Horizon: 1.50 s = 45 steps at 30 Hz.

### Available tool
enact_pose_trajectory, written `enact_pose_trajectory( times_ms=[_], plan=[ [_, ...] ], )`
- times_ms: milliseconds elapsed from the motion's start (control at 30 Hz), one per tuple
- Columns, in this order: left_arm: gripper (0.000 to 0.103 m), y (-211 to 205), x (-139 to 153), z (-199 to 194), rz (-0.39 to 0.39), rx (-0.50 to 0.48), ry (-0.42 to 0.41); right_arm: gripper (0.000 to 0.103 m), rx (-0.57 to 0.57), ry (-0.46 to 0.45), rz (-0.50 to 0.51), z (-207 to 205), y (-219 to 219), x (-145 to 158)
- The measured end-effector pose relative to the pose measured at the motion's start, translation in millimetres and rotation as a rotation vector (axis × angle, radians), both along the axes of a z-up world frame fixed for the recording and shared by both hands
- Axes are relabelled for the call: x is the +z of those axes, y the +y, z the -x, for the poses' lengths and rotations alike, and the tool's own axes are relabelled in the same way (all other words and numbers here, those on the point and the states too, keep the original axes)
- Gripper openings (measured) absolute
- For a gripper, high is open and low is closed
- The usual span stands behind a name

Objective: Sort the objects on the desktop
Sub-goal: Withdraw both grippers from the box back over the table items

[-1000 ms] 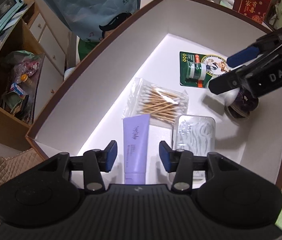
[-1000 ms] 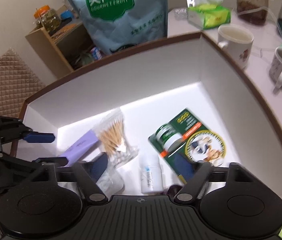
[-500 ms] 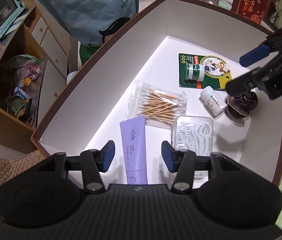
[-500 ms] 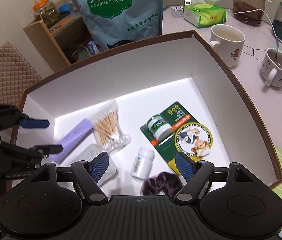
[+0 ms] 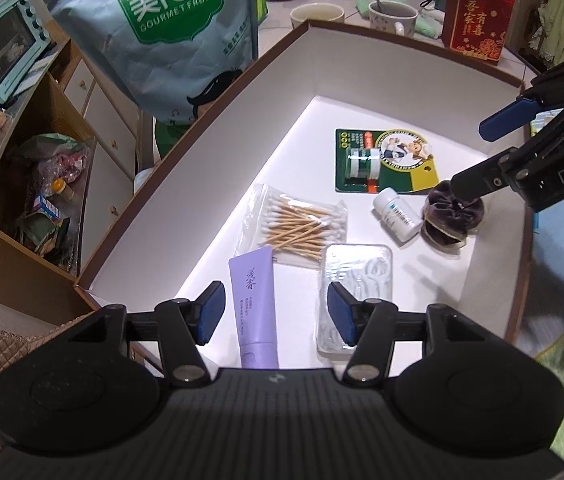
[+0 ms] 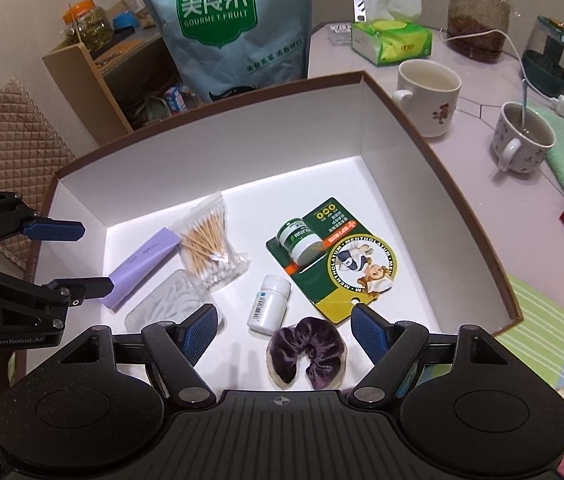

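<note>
A white-lined box (image 6: 242,152) holds a purple tube (image 5: 254,304), a bag of cotton swabs (image 5: 298,228), a clear floss case (image 5: 356,280), a white pill bottle (image 6: 270,300), a purple scrunchie (image 6: 308,350) and a green Mentholatum card (image 6: 342,260). My left gripper (image 5: 276,312) hovers open above the tube's end with nothing in it. Over the scrunchie and bottle my right gripper (image 6: 284,326) is open and holds nothing. From the left wrist, the right gripper (image 5: 478,156) hangs over the box's right side.
A tall snack bag (image 6: 234,20) stands behind the box. Two mugs (image 6: 428,96) (image 6: 522,140), a tissue pack (image 6: 392,40) and a red box (image 5: 478,16) sit on the table beyond the rim. A wooden shelf (image 5: 22,184) with a toaster oven (image 5: 2,56) stands left.
My right gripper has risen and drawn back from the box floor, with the bottle and scrunchie lying below it. The left gripper has lifted a little.
</note>
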<state>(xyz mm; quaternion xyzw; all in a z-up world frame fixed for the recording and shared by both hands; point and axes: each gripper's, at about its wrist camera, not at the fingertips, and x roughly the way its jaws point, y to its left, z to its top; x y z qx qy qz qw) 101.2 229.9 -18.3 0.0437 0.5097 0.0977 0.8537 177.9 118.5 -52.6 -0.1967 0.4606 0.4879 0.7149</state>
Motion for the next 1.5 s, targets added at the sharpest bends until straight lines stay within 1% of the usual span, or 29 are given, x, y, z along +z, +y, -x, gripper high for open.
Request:
enact_pose_trajectory(
  times_ms=[333,533,633,800,1100,1333,1500],
  plan=[
    [0.054,-22,19,19,-0.031,-0.006,-0.033,0.077,-0.015,-0.024,-0.048,15,-23,21],
    [0.058,-38,26,30,-0.05,-0.007,-0.043,0.077,-0.02,-0.029,-0.079,24,-41,29],
    [0.061,-47,30,34,-0.058,-0.01,-0.048,0.077,-0.019,-0.03,-0.093,28,-52,33],
    [0.062,-67,37,37,-0.069,-0.016,-0.059,0.077,-0.026,-0.031,-0.115,29,-73,39],
    [0.063,-111,43,37,-0.069,-0.042,-0.074,0.077,-0.067,-0.023,-0.153,25,-126,46],
    [0.064,-149,39,31,-0.054,-0.07,-0.07,0.077,-0.127,-0.014,-0.156,20,-174,43],
    [0.067,-175,35,25,-0.04,-0.093,-0.07,0.077,-0.174,-0.007,-0.146,13,-207,40]
  ],
)
